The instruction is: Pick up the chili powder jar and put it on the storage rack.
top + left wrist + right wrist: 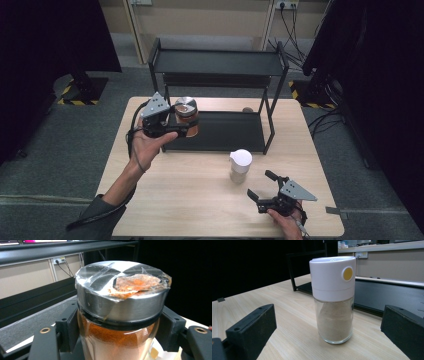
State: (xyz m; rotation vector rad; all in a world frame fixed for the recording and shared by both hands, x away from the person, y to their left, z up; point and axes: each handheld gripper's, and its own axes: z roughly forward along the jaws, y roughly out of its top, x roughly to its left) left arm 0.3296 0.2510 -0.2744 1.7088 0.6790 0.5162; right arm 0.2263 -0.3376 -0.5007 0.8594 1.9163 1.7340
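Jars two: orange-spice jar (187, 115) gripped, white-capped jar (240, 166) standing; rack (218, 62) one

1. Light wood-grain rectangular table (190, 200), set on grey carpeted floor (60, 145).
2. Black metal two-tier shelf rack (218, 62) stands on table, far half, approx. centred; legs rest on tabletop.
3. Rack lower tier: flat black tray (230, 131), just above tabletop. Small brown item at its back right, too small to ID.
4. Rack upper tier: dark flat shelf w/ raised side rails.
5. Clear glass shaker w/ white plastic cap (240, 165), upright on tabletop, just in front of rack, right of centre. Pale powder inside; yellow round button on cap.
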